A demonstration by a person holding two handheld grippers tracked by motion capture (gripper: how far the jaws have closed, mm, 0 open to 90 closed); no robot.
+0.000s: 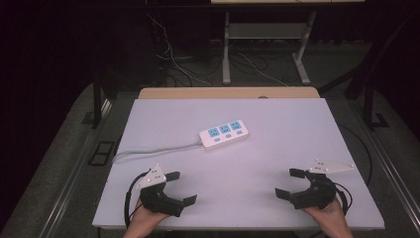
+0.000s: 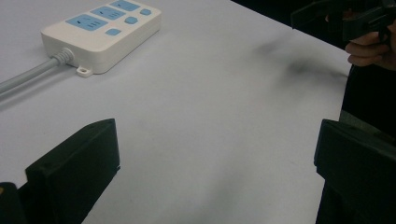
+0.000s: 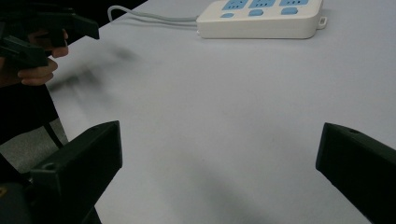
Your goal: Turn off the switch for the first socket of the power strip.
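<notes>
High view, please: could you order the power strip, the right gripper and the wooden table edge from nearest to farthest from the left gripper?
1. Power strip: up and right of the left gripper, near the board's middle.
2. Right gripper: across the board at its near right, jaws open.
3. Wooden table edge: beyond the board's far side.
The first two are fairly close, so that order is tentative.

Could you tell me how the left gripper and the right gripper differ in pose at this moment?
The left gripper sits at the table's near-left edge, jaws pointing right; the right gripper sits near-right, jaws pointing left. The left's grey plate lies over its body; the right's juts out toward the right edge. Both are open and hold nothing.
</notes>
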